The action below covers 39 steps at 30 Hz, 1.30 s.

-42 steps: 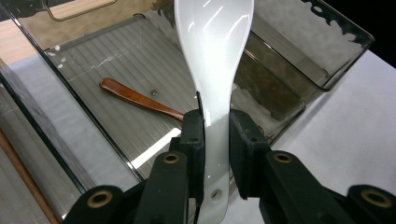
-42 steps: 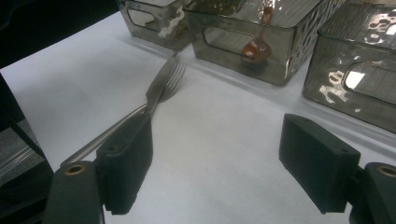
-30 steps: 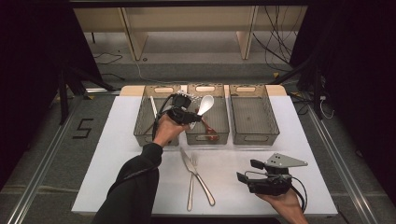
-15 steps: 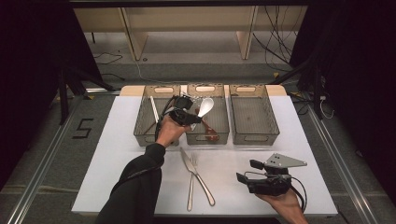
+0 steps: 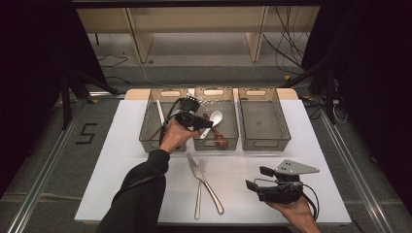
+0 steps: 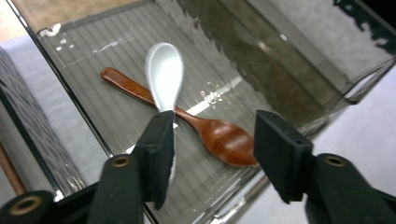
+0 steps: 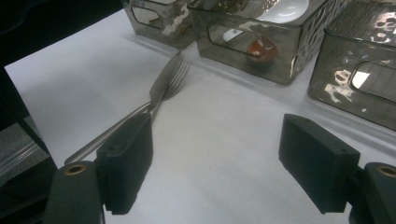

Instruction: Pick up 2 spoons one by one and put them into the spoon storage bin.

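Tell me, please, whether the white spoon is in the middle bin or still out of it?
In. The white spoon lies across the brown spoon inside the middle bin, by one pad of the left gripper.

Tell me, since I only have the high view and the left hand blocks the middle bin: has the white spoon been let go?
Observer: The left gripper has just been opening its jaws. The white spoon has its handle beside one pad, and the other pad stands clear.
Operator: Where is its bowl?
Observer: It lies crossed over the wooden spoon in the middle bin.
Operator: And the right gripper?
Observer: The right gripper is open over the table, with nothing between its jaws.
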Each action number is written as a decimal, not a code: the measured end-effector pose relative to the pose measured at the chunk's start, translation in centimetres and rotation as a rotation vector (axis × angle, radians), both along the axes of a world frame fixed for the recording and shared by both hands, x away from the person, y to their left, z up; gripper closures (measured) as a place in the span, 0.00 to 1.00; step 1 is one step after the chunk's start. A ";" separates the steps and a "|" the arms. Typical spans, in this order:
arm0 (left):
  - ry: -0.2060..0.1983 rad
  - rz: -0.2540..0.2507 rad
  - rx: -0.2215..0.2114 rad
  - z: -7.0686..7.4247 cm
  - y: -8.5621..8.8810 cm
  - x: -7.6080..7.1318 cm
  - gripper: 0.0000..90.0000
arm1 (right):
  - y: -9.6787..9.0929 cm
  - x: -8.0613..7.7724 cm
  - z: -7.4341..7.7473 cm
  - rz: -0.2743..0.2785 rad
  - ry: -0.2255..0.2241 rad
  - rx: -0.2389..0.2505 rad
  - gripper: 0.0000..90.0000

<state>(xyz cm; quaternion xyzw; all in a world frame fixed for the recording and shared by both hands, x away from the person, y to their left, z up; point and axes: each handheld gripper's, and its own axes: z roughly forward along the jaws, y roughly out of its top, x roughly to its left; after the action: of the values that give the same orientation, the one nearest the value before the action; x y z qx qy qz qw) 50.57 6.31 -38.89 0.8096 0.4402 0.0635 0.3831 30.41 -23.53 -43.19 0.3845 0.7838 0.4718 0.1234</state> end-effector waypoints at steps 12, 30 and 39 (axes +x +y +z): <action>-0.013 -0.006 -0.033 0.9 2.6 -2.4 0.35 | 0.2 0.0 0.0 0.002 0.002 -0.007 0.30; -0.065 0.017 -0.074 0.1 7.3 -7.2 0.25 | 1.8 0.2 0.2 0.019 0.033 -0.082 0.30; -0.095 0.005 -0.106 -1.3 8.4 -10.1 0.24 | 4.3 0.4 0.4 0.056 0.057 -0.150 0.30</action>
<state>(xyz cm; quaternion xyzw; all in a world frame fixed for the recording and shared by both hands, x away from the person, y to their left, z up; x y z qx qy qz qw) 40.50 14.73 -40.18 0.7832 0.4263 0.0796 0.4457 30.86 -19.28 -42.80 0.3653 0.8306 0.4039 0.1161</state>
